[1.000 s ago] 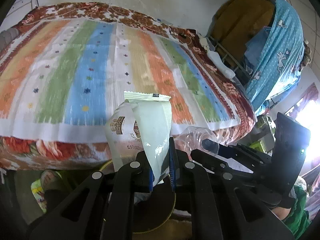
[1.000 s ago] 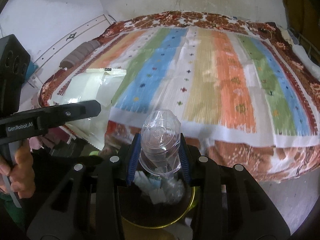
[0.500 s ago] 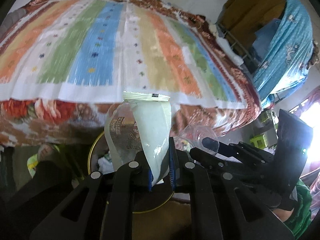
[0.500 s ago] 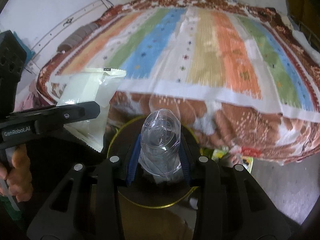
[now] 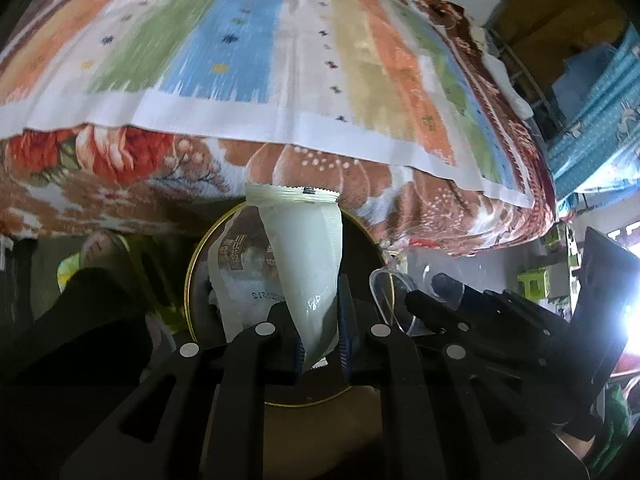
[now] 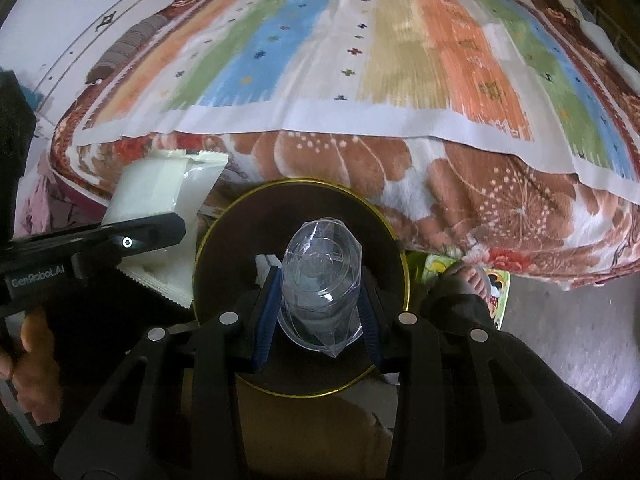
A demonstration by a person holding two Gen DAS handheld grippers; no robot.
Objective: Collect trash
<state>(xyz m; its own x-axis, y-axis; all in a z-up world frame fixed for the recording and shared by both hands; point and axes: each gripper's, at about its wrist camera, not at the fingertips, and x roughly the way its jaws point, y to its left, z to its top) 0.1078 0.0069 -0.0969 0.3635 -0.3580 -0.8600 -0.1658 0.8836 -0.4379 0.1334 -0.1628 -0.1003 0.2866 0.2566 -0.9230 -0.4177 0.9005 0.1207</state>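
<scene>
Behind the bin (image 6: 394, 240) and above it in both views, a bed (image 6: 360, 176) with a floral blanket and a striped cloth (image 6: 360, 40) on top; nothing between the trash and the bin's mouth. Right of the bin, a bare foot (image 6: 466, 278) on a bright sandal, on grey floor. Left of the bin, seen from the left wrist, another sandalled foot (image 5: 100, 246). Far right of the bin in that view, blue patterned fabric (image 5: 592, 128) hanging, with a bright window glare beside it. Inside the bin, pale scraps (image 6: 266, 266) near the left wall. Left gripper (image 5: 320, 344) clenched on a white wrapper (image 5: 308, 272), pinched at its lower end, directly over the bin's mouth; long axis running away from the jaws toward the bed, crimped seal at the far end, leaning slightly left, a printed side facing left. Right gripper (image 6: 318, 320) grasping a clear plastic cup (image 6: 320, 284) across its sides, also over the bin's mouth and right of the wrapper; long axis along the fingers, closed base pointing away from the camera toward the bed, walls crumpled near the jaws. At the left edge of the right-wrist view, the left hand (image 6: 28, 356) around its grip.
</scene>
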